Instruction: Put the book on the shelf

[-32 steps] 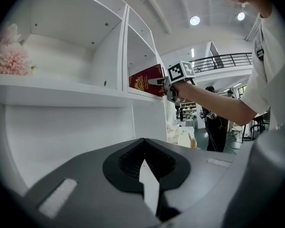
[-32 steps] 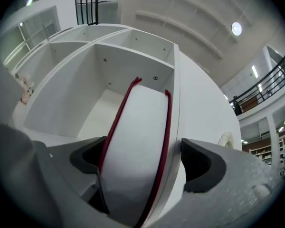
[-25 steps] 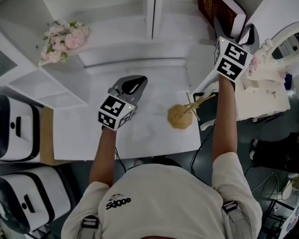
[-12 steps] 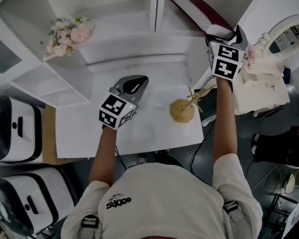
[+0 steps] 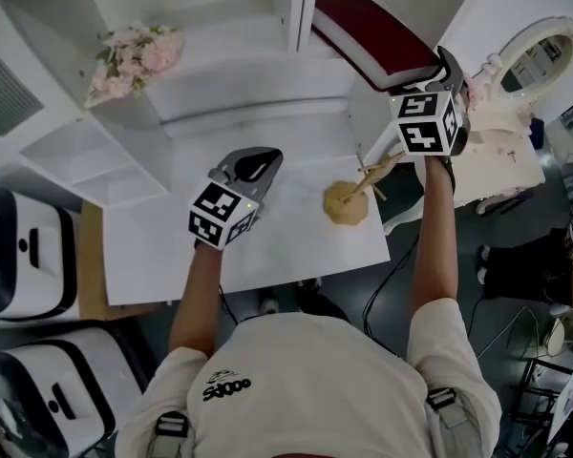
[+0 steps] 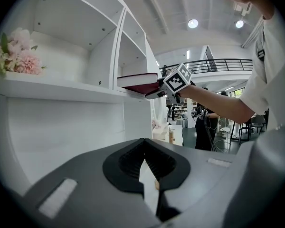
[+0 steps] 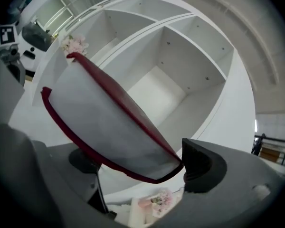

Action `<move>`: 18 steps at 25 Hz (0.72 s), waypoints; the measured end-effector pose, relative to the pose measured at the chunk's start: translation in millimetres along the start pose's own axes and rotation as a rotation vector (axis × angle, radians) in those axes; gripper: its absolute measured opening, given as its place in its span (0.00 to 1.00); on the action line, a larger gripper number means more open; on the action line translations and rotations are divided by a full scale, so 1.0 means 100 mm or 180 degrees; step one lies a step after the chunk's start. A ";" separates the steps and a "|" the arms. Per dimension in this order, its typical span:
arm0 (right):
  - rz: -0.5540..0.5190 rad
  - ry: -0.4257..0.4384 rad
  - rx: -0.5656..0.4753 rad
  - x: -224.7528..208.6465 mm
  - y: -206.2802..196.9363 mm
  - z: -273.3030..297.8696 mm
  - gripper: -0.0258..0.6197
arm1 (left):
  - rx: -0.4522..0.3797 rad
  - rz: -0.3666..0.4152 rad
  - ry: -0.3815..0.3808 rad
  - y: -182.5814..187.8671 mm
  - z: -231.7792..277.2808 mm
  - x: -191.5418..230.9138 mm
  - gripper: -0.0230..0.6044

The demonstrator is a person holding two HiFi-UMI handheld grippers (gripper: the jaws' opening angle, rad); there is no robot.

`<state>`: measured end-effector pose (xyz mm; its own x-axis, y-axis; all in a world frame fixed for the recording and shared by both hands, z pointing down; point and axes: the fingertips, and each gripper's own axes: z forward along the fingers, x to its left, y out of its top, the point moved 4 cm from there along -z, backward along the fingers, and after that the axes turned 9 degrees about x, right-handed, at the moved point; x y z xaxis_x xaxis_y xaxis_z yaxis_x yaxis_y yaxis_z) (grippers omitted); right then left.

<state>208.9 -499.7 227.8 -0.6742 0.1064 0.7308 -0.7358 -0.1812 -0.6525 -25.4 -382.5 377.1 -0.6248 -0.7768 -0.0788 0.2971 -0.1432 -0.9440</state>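
Fingers (image 7: pixel 202 167) of your right gripper (image 5: pixel 441 67) pinch the book (image 5: pixel 371 34), flat at the front edge of the shelf (image 5: pixel 258 89) and not yet released; nearly there, I'd say. Your left gripper (image 5: pixel 251 163) has its fingers pressed together, empty, above the desk (image 5: pixel 162 246).

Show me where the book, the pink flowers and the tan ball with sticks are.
book (image 5: pixel 372 31), head view, on its dark red cover.
pink flowers (image 5: pixel 134 55), head view, on the middle blossoms.
tan ball with sticks (image 5: pixel 342 206), head view, on its round body.
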 end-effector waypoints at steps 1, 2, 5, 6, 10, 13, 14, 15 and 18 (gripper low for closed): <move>-0.0167 -0.0044 0.0032 0.02 0.02 -0.02 0.80 | -0.0002 0.0000 -0.0019 -0.01 -0.01 -0.01 0.06; -0.0343 -0.0100 0.0038 0.05 0.06 -0.04 0.73 | -0.0006 0.0001 -0.0032 -0.01 -0.01 -0.01 0.06; -0.0753 -0.0219 0.0067 0.09 0.19 -0.04 0.62 | -0.0035 -0.0016 -0.0028 0.02 -0.03 0.01 0.06; -0.0862 -0.0229 0.0109 0.09 0.21 -0.02 0.60 | -0.0046 -0.0026 -0.0020 0.03 -0.03 0.02 0.06; -0.1191 -0.0092 0.0349 0.09 0.24 0.13 0.57 | -0.0041 -0.0059 0.0009 0.00 -0.04 0.06 0.06; -0.1466 0.0214 0.0508 0.27 0.27 0.30 0.62 | -0.0031 -0.0100 0.0037 -0.02 -0.02 0.09 0.06; -0.1543 0.0292 0.0494 0.34 0.31 0.34 0.67 | -0.0031 -0.0111 0.0046 -0.02 -0.02 0.10 0.06; -0.1586 0.0353 0.0440 0.40 0.38 0.37 0.67 | -0.0032 -0.0121 0.0052 -0.02 -0.02 0.10 0.06; -0.1598 0.0533 0.0235 0.54 0.57 0.41 0.69 | -0.0027 -0.0154 0.0082 -0.05 -0.02 0.13 0.06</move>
<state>133.3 -544.1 237.9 -0.2456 0.3512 0.9035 -0.9682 -0.1357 -0.2104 -36.1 -390.4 380.0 -0.6566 -0.7531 -0.0412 0.2602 -0.1750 -0.9496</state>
